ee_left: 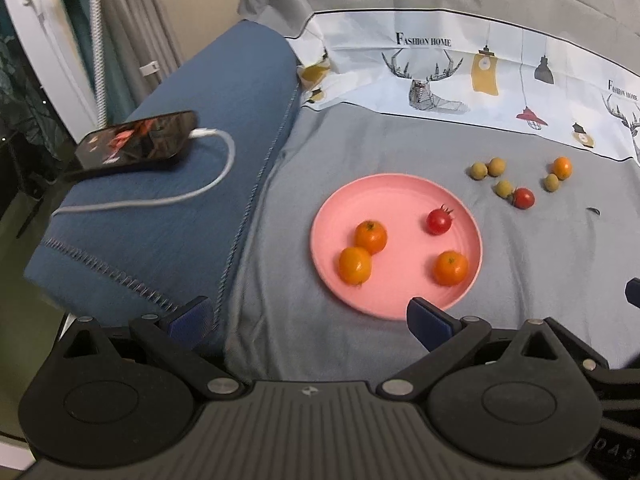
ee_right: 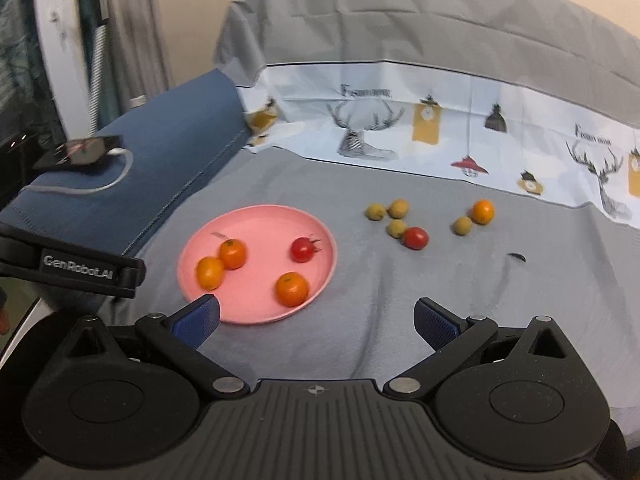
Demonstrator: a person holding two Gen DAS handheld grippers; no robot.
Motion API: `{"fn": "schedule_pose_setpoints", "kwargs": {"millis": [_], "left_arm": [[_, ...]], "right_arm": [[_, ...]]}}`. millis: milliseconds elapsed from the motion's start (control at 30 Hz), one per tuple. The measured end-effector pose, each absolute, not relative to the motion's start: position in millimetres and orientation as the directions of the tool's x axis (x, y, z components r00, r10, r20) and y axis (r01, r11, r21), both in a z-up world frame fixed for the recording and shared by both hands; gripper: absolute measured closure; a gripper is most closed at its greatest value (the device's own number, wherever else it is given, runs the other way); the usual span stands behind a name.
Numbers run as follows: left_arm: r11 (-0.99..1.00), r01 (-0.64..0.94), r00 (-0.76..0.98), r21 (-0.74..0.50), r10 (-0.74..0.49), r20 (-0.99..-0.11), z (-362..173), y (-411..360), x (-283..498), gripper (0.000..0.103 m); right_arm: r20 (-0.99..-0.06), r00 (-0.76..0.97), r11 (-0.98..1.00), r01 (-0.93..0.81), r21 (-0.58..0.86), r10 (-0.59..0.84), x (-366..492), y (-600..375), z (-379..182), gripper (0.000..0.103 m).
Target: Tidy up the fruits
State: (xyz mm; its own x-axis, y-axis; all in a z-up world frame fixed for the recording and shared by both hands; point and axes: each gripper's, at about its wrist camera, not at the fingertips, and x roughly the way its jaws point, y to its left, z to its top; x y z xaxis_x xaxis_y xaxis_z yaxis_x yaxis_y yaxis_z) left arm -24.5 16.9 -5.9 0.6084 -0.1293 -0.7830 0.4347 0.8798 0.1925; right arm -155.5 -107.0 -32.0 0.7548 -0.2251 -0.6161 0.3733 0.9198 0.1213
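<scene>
A pink plate [ee_left: 400,300] [ee_right: 260,220] lies on the grey cloth. It holds three small oranges [ee_left: 370,236] [ee_right: 292,289] and one red tomato [ee_left: 439,221] [ee_right: 303,249]. Beyond it on the cloth lie several small yellow-green fruits [ee_left: 478,170] [ee_right: 375,212], one orange [ee_left: 562,167] [ee_right: 483,211] and one red tomato [ee_left: 523,198] [ee_right: 416,237]. My left gripper [ee_left: 310,318] is open and empty, near the plate's near rim. My right gripper [ee_right: 316,320] is open and empty, just right of the plate's near rim.
A blue cushion [ee_left: 168,216] at the left carries a phone [ee_left: 136,145] on a white cable [ee_left: 208,184]. A printed white cloth [ee_left: 460,72] lies at the back. The left gripper's body [ee_right: 76,268] shows at the right view's left edge. A small dark speck [ee_right: 517,257] lies on the cloth.
</scene>
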Motion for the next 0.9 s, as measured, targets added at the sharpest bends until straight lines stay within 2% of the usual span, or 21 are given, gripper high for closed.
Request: {"fn": "schedule_pose_setpoints", "kwargs": {"millis": [300,533,633,900], "left_arm": [[0.854,0.504,0.556,0.128,-0.208,-0.804,-9,-68,26,0.0],[0.831,0.555,0.442,0.027,-0.268,-0.856,-41,-150,75,0.0],[0.833,0.554,0.404,0.007,-0.262,-0.876,-63,-181,94,0.0],[0.825,0.563,0.38,0.048,-0.207,-0.901,-110,-237,130,0.0]], "right_arm": [[-0.595,0.709,0.834,0.54,0.114,-0.378,-126,-190,-59,0.001],[-0.618,0.633,0.759,0.645,0.088,-0.467,-100,-263,-103,0.001],[-0.616,0.624,0.748,0.659,0.083,-0.481,-87,-287,-120,0.001],[-0.631,0.595,0.72,0.689,0.081,-0.498,-44,-351,-155,0.001]]}}
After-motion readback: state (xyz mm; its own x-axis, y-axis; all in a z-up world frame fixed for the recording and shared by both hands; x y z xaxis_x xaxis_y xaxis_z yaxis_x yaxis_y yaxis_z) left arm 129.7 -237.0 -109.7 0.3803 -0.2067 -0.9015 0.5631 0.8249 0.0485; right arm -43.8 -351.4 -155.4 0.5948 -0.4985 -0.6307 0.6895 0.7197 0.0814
